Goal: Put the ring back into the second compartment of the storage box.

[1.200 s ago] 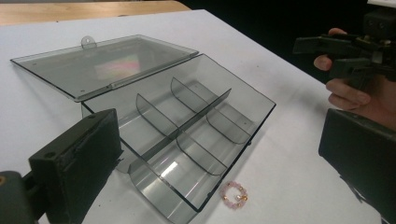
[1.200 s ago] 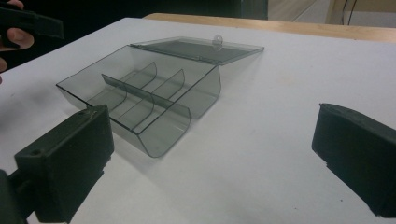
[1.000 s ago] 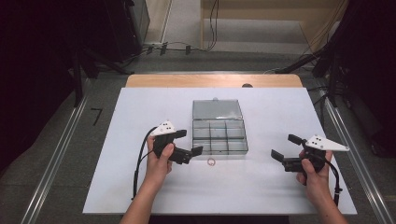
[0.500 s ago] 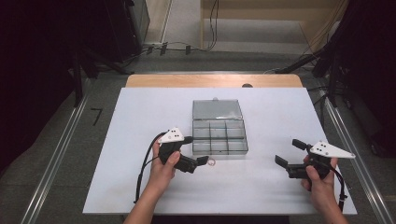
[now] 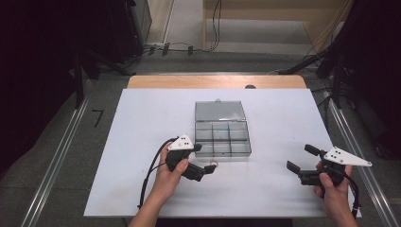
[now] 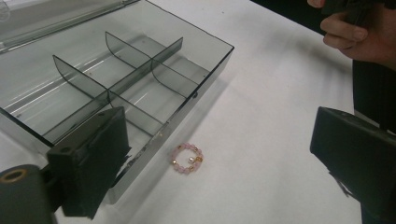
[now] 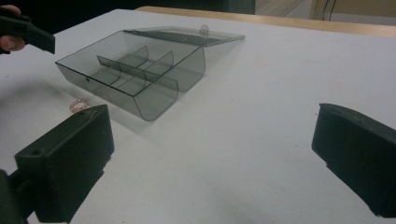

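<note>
Showing no readable writing: only a dark mark (image 5: 98, 117) on the floor at 9 o'clock of the table (image 5: 142, 123), too vague to read. Moved since a second ago: left gripper (image 5: 207, 171) further toward 3 o'clock, now just short of the bead ring (image 5: 213, 165); right gripper (image 5: 296, 160) drifted toward 4 o'clock, nearer the table's edge. Everything else where it was.

Standing open at table centre: smoke-grey plastic box (image 5: 222, 140), lid (image 5: 220, 111) folded flat toward 12 o'clock, dividers cutting it into six compartments, each holding nothing visible.

Lying on the white tabletop just outside the box's front wall, near its 7 o'clock corner: pink bead ring (image 6: 187, 158) with a few gold beads and one white one, apart from the wall, untouched.

Left gripper (image 6: 219, 177): wide, just been narrowing a little, ring on the table ahead between the jaws, pads clear of it. Right gripper (image 7: 210, 163): wide too, gripping nothing, well apart at 4 o'clock of the box (image 7: 135, 74).
</note>
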Demonstrator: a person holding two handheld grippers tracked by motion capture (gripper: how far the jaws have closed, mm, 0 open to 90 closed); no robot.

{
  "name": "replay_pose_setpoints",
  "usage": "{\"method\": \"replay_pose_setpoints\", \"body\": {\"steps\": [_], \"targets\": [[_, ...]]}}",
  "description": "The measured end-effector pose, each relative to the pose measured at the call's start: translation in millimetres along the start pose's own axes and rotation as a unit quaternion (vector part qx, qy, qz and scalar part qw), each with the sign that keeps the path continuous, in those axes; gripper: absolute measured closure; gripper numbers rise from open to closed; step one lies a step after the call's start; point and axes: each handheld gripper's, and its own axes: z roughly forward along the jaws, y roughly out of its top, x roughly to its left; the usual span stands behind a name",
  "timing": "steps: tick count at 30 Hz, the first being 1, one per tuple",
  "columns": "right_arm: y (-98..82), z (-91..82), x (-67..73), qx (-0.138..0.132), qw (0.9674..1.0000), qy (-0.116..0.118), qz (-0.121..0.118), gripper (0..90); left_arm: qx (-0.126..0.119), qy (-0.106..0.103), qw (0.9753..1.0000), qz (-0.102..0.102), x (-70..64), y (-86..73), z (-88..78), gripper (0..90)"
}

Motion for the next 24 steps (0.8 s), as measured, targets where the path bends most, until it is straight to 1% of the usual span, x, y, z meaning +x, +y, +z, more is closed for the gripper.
{"method": "replay_pose_setpoints", "body": {"steps": [1,3,5,6,7,9,11,14,16,17,18,21,24], "targets": [[-0.8,-0.6,-0.1,-0.001,1.0,0.0,0.002,0.0,0.001,-0.002,1.0,0.001,-0.9,-0.4,1.3,6.0],[-2.1,-1.8,-1.1,0.001,1.0,0.0,0.002,0.0,0.008,-0.006,0.9999,0.003,-2.6,-0.9,3.4,12.4],[-2.8,-2.0,-2.7,0.002,1.0,-0.002,0.0,0.0,0.013,-0.016,0.9998,0.003,-3.9,-0.7,6.4,13.3],[-3.0,-1.9,-3.6,0.002,1.0,-0.001,0.0,0.0,0.015,-0.017,0.9997,0.002,-5.0,-0.5,7.4,14.6],[-3.4,-2.1,-4.0,0.004,1.0,-0.002,0.004,0.0,0.016,-0.016,0.9997,0.004,-6.2,-0.4,8.0,18.2],[-3.8,-1.8,-5.2,0.003,1.0,-0.003,0.002,0.0,0.02,-0.011,0.9997,0.006,-8.5,-0.4,9.4,27.2],[-3.5,-2.5,-5.9,0.002,1.0,-0.003,0.003,0.0,0.026,-0.009,0.9996,0.01,-8.7,-0.7,9.7,33.9],[-3.8,-2.4,-6.7,0.003,1.0,-0.004,0.001,0.0,0.029,-0.009,0.9995,0.014,-8.5,-1.3,10.8,40.9],[-4.5,-1.4,-7.6,0.004,1.0,-0.002,-0.001,0.0,0.035,-0.006,0.9992,0.02,-8.2,-1.8,11.8,45.2],[-4.6,-1.3,-7.7,0.005,1.0,-0.003,-0.001,0.0,0.038,0.0,0.9991,0.019,-8.8,-2.2,13.4,47.5],[-4.8,-1.2,-7.7,0.006,1.0,-0.004,0.0,0.0,0.039,-0.002,0.999,0.02,-8.6,-2.4,14.3,49.5],[-4.8,-0.9,-7.7,0.005,1.0,-0.003,-0.001,0.0,0.044,0.006,0.9988,0.022,-9.4,-4.4,19.1,53.6],[-4.7,-0.7,-7.4,0.007,1.0,-0.003,-0.003,0.0,0.055,0.016,0.9978,0.034,-11.9,-7.2,25.7,57.4]]}}
